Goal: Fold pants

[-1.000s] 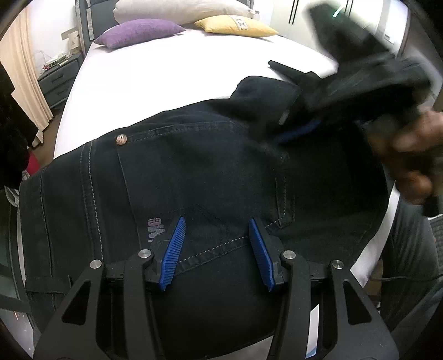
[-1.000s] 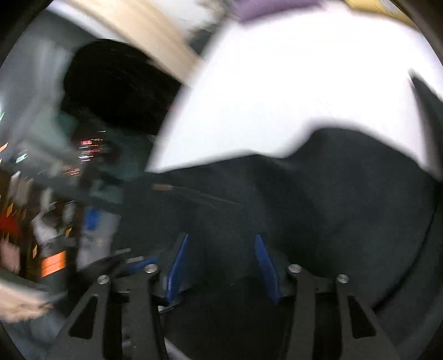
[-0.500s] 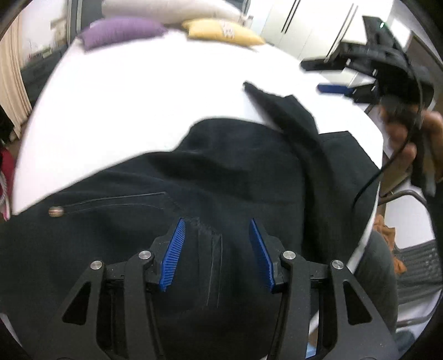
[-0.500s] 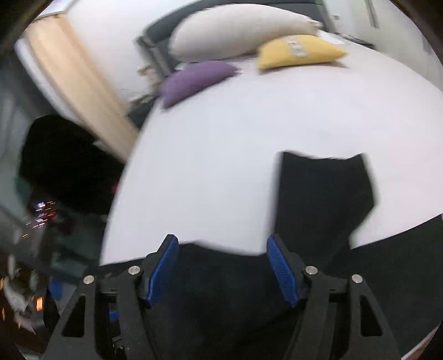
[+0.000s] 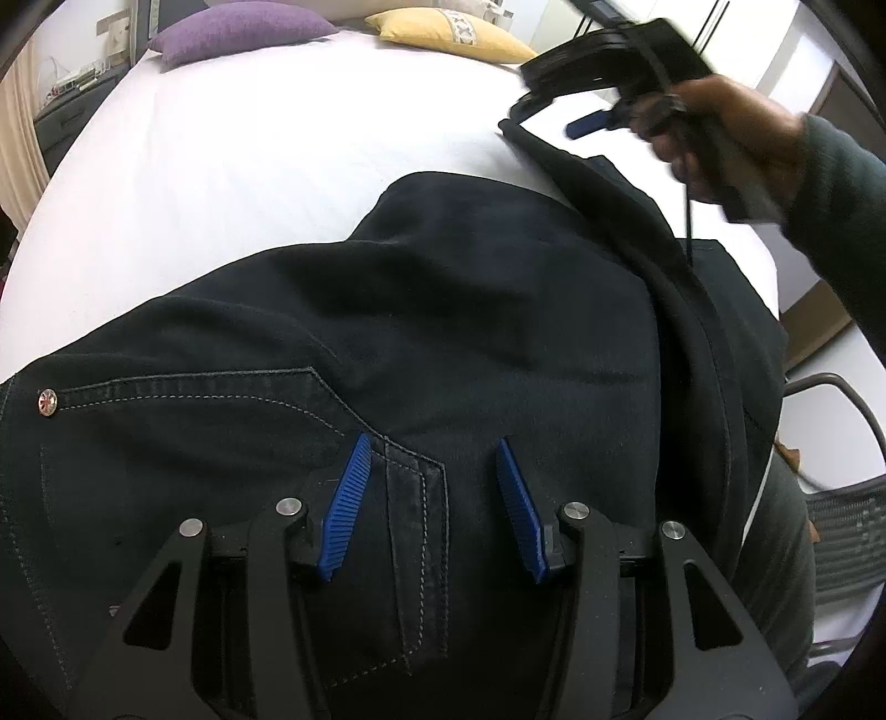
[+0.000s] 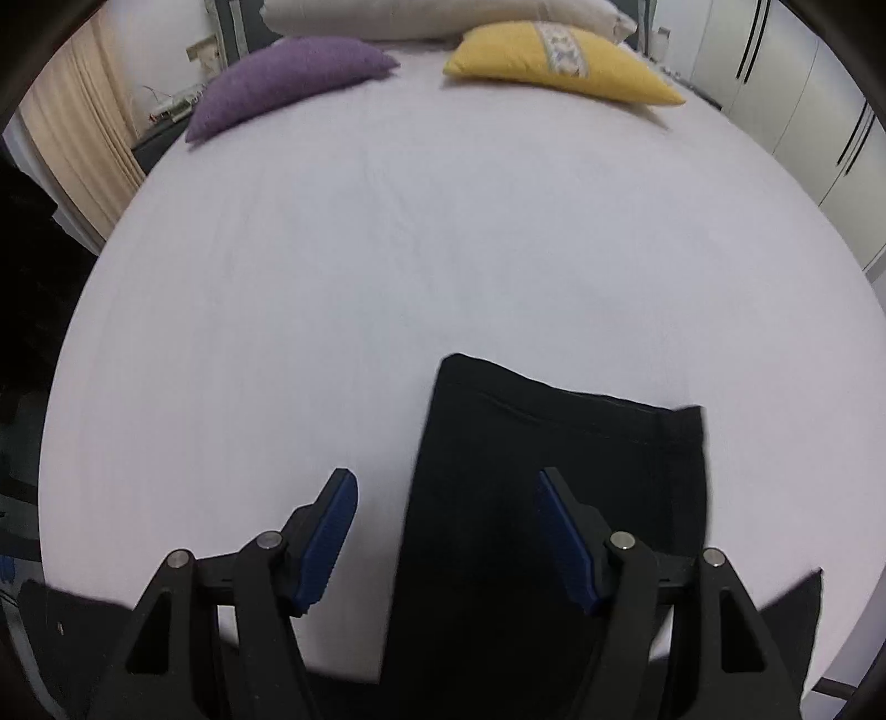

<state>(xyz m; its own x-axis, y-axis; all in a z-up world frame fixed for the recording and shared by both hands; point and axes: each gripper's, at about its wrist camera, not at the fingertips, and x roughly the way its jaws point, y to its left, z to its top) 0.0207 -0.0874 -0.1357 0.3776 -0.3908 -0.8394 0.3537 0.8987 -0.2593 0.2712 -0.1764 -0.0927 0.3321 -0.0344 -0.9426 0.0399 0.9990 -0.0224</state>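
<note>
Left view
Left claw [image 5: 431, 501]: I see my blue pads spread, poised over the pants; the fly seam lies between them, but I can't see either pad pressing on cloth.
Pants [image 5: 443, 310]: dark denim, heaped across the near part of the bed and filling most of my view. A rivet [image 5: 47, 401] shows at the far left, beside a stitched pocket edge.
Leg [image 5: 603, 188]: one dark strip runs up and to the right, toward the other claw.
Right claw [image 5: 595, 123]: up at the top right, held in a hand [image 5: 720, 138] with a dark sleeve; one blue pad shows, just above the leg's end.
Bed [image 5: 277, 155]: white sheet, with a purple pillow [image 5: 243, 27] and a yellow pillow [image 5: 448, 36] at the far end.
Chair [image 5: 847, 520]: grey mesh, at the right edge, off the bed.

Right view
Right claw [image 6: 443, 515]: my jaws have just been opening and now stand wide. The leg's left edge lies under the gap; I see neither pad touching it.
Leg [image 6: 554, 471]: flat on the sheet, its square end pointing toward the pillows.
Bed [image 6: 415, 249]: white, well clear beyond the leg.
Pillows: purple [image 6: 288, 77] left, yellow [image 6: 559, 61] right, a pale one [image 6: 432, 14] behind them.
</note>
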